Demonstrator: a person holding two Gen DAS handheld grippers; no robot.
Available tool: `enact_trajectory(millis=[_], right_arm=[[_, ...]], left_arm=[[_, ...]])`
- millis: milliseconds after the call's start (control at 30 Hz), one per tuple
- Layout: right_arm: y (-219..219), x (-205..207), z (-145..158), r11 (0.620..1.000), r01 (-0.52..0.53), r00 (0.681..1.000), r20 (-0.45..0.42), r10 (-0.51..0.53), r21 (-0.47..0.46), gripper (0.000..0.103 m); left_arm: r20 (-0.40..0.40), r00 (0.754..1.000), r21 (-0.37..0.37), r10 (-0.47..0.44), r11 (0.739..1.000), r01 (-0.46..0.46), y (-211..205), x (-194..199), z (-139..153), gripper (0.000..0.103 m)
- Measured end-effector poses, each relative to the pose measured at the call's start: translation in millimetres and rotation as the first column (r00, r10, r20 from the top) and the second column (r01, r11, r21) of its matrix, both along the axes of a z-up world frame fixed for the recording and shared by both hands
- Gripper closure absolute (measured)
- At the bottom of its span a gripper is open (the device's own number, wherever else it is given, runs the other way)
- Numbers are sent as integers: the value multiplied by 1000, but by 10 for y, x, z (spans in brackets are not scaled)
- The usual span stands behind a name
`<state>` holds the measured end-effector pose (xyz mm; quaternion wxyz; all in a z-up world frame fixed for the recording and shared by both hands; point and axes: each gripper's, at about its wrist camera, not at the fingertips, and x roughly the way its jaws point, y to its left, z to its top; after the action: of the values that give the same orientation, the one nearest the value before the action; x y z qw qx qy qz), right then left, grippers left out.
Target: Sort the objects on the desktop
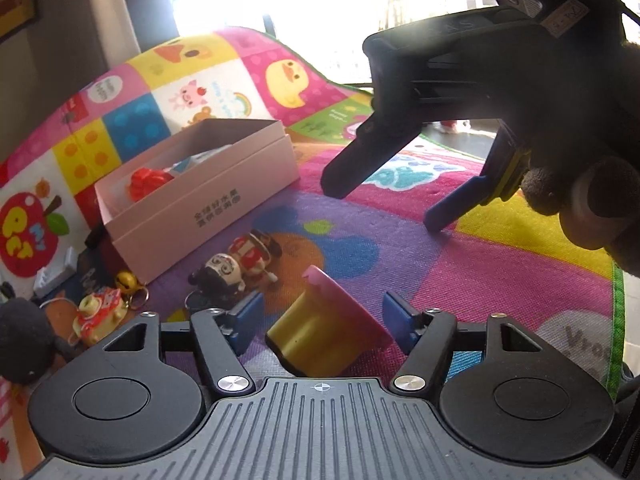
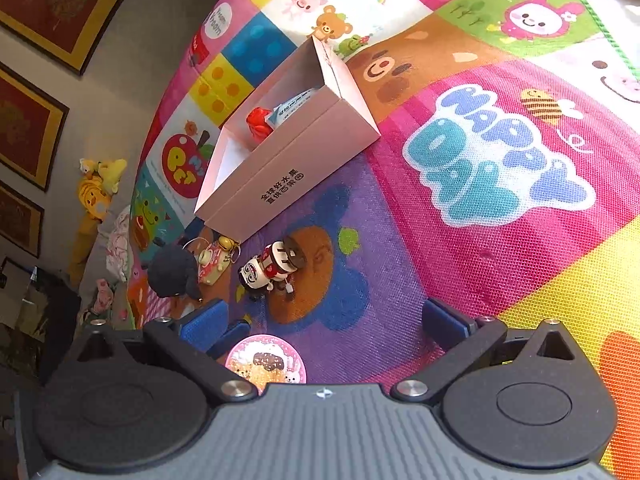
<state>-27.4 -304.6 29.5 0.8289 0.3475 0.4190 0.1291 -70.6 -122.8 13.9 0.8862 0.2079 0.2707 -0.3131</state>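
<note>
Toys lie scattered on a bright cartoon play mat, all close to an open pink cardboard box, which serves as the landmark. Inside the box sit a red ribbed object and a pale blue-and-white packet. Just in front of the box's printed long side lies a pair of small painted-face figurines, one white-faced, one with a brown disc-like head, touching each other. To their left, also near the box's front corner, is a cream and red keychain charm with a small gold bell, and beside that a dark fuzzy plush.

A yellow cup-shaped toy with a pink round top lies tilted on the mat nearer the viewer than the figurines, and sits between the blue pads of the left gripper. The jaws stand apart on either side of it, with mat showing between each pad and the toy, so nothing is clamped.

The right gripper, held by a dark-gloved hand, hovers over the mat to the right of the box with its fingers spread wide and empty. From its own camera the toy's pink top, printed with little animals, shows low at the left, just beside its left pad.
</note>
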Motion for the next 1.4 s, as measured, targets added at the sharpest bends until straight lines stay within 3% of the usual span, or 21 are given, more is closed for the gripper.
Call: enact_trajectory(millis=[100, 200, 300, 433, 533, 600, 633, 767, 867, 1033, 1133, 1233, 1300, 1400], right_arm=[[11, 13, 4, 1000, 5, 1000, -10, -5, -1, 0], [57, 12, 21, 999, 2, 1000, -9, -3, -33, 0], [151, -5, 47, 996, -4, 1000, 1, 4, -94, 0], [320, -53, 77, 978, -13, 999, 30, 20, -208, 0], [406, -88, 79, 965, -4, 999, 50, 17, -261, 0], [423, -99, 80, 962, 4, 998, 56, 12, -272, 0], [417, -102, 78, 963, 8, 998, 58, 8, -270, 0], [377, -93, 74, 968, 14, 999, 54, 0, -250, 0], [370, -77, 78, 970, 2, 999, 49, 11, -244, 0], [382, -93, 75, 965, -32, 997, 60, 49, -261, 0], [371, -94, 73, 967, -25, 997, 61, 42, -254, 0], [394, -112, 69, 966, -11, 997, 69, 30, -260, 0], [436, -129, 67, 958, -13, 996, 79, 37, -286, 0], [504, -161, 60, 943, -18, 994, 97, 53, -331, 0]], left_arm=[[-14, 998, -53, 53, 997, -54, 180, 27, 68, 46], [-25, 992, -99, 123, 987, -125, 416, 30, 129, 46], [-31, 977, -98, 209, 973, -211, 667, 52, 123, 45], [-75, 928, -97, 364, 924, -371, 1062, 181, 100, 43], [-143, 885, -139, 442, 877, -460, 1321, 272, 107, 29], [-196, 882, -187, 428, 867, -462, 1408, 296, 132, 12], [-212, 887, -210, 409, 868, -451, 1417, 280, 148, 8], [-219, 911, -221, 350, 891, -396, 1208, 247, 148, 6], [-221, 898, -189, 380, 887, -421, 1048, 325, 88, 5], [-210, 843, -162, 495, 833, -529, 1033, 474, 57, 2], [-276, 834, -237, 477, 807, -540, 1208, 517, 82, 0], [-392, 805, -334, 444, 747, -575, 1419, 587, 54, 0], [-441, 780, -353, 444, 713, -605, 1507, 656, 32, 0], [-441, 769, -354, 463, 697, -623, 1543, 738, 45, 0]])
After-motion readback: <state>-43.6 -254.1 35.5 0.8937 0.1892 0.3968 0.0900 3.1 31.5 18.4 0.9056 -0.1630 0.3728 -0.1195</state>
